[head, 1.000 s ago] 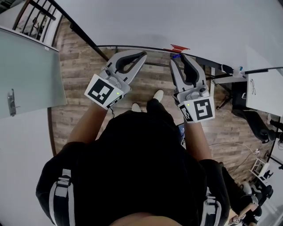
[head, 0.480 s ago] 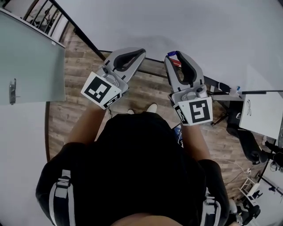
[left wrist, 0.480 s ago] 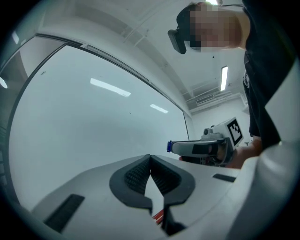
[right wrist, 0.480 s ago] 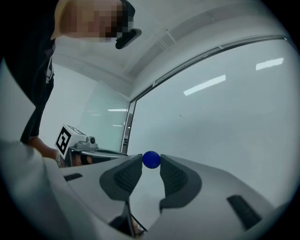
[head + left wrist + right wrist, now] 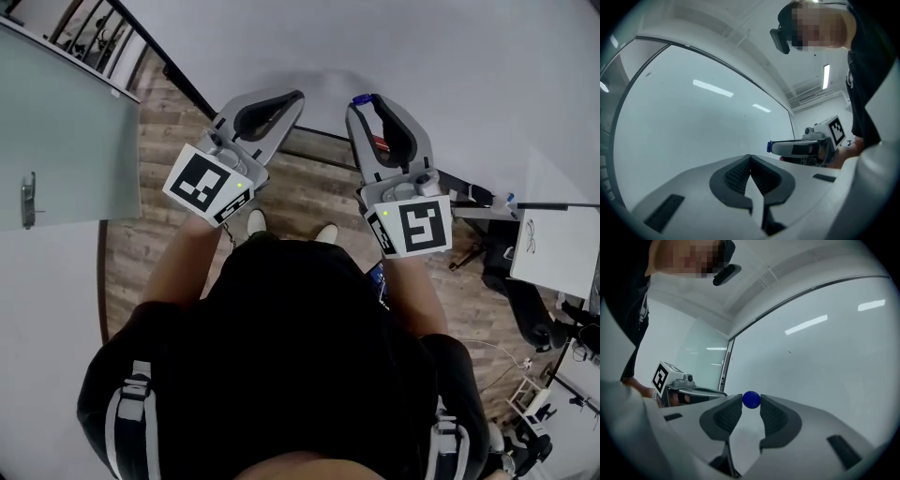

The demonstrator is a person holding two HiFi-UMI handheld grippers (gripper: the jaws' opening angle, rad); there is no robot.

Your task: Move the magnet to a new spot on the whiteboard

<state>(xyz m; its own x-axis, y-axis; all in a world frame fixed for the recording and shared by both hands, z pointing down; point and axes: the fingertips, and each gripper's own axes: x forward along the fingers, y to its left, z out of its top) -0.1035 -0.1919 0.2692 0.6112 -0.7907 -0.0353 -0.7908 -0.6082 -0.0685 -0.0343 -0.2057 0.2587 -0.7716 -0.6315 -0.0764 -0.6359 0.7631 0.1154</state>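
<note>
The right gripper pinches the small blue magnet between its jaw tips, holding it up in front of the whiteboard. Beside it, the left gripper is empty, its jaws closed tip to tip.

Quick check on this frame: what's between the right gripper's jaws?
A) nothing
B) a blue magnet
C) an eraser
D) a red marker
B: in the right gripper view, the blue magnet sits pinched between the jaw tips of the right gripper, with the whiteboard behind it.
</note>
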